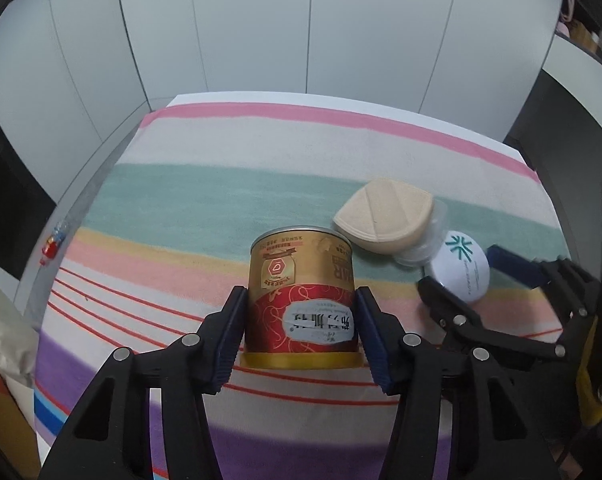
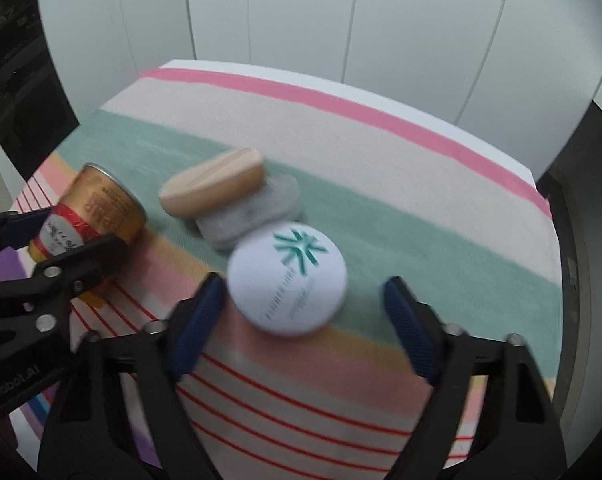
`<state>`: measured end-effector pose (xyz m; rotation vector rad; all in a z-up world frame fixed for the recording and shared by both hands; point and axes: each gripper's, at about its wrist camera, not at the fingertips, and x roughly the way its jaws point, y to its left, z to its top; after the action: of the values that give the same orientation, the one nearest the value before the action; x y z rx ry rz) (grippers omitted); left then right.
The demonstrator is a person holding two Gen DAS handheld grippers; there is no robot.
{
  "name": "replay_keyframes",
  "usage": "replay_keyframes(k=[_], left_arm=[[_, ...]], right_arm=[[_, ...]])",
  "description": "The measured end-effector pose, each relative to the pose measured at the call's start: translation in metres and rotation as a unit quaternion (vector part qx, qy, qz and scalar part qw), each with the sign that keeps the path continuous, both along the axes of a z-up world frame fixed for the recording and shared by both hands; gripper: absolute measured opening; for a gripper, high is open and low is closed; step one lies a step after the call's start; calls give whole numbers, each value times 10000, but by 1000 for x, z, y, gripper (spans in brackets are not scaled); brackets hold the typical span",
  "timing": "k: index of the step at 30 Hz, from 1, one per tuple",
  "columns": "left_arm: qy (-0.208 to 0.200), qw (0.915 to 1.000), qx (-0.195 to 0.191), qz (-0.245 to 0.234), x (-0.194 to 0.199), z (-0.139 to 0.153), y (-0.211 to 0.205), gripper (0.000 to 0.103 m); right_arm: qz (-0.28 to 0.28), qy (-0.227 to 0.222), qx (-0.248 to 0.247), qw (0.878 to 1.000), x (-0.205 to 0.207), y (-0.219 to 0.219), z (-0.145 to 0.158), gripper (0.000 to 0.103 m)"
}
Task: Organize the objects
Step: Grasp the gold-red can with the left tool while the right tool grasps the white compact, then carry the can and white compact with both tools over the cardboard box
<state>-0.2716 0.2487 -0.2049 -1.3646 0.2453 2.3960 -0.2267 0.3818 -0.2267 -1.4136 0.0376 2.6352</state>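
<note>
A gold and red can (image 1: 303, 298) stands upside down on the striped cloth. My left gripper (image 1: 301, 336) is shut on its sides; it also shows in the right wrist view (image 2: 61, 236), with the can (image 2: 97, 216) tilted in that view. A white round compact (image 2: 288, 284) with a teal logo lies between the open pads of my right gripper (image 2: 301, 320), touching the left pad. The compact (image 1: 461, 266) and right gripper (image 1: 489, 280) show at the right of the left wrist view. A beige powder puff (image 1: 385, 216) rests on a clear case (image 2: 257, 212) behind the compact.
The striped cloth (image 1: 221, 184) covers a table that ends at white wall panels (image 1: 261, 20). A small red object (image 1: 51, 246) lies past the table's left edge. A dark shelf unit (image 1: 581, 92) stands at the right.
</note>
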Motion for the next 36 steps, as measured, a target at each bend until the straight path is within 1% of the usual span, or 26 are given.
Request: replay_keyframes(k=[1, 5, 11, 15, 19, 25, 30, 33, 36], left_arm=[[-13, 10000, 4, -1, -1, 0, 0, 55], [-161, 9998, 78, -13, 1, 4, -5, 54], [-122, 9999, 55, 30, 14, 21, -11, 54], [-115, 9998, 157, 10, 27, 37, -13, 54], [-118, 9997, 188, -53, 45, 53, -14, 54], [-18, 9996, 192, -201, 78, 85, -14, 54], [43, 9993, 182, -330, 111, 114, -18, 54], [129, 9990, 221, -364, 126, 129, -23, 54], [61, 9989, 319, -337, 139, 144, -29, 54]], right_arm=[[50, 25, -32, 10000, 0, -2, 1, 60], [7, -32, -98, 9999, 0, -5, 2, 60], [-180, -46, -206, 9996, 18, -1, 17, 60], [-203, -9, -239, 9995, 37, -2, 37, 60], [-315, -98, -276, 9991, 58, 7, 57, 60], [-495, -120, -361, 9981, 99, 10, 88, 60], [-708, -193, -587, 9956, 131, 11, 113, 60], [-710, -241, -524, 9958, 145, 10, 128, 60], [-756, -229, -496, 9956, 159, 7, 145, 60]])
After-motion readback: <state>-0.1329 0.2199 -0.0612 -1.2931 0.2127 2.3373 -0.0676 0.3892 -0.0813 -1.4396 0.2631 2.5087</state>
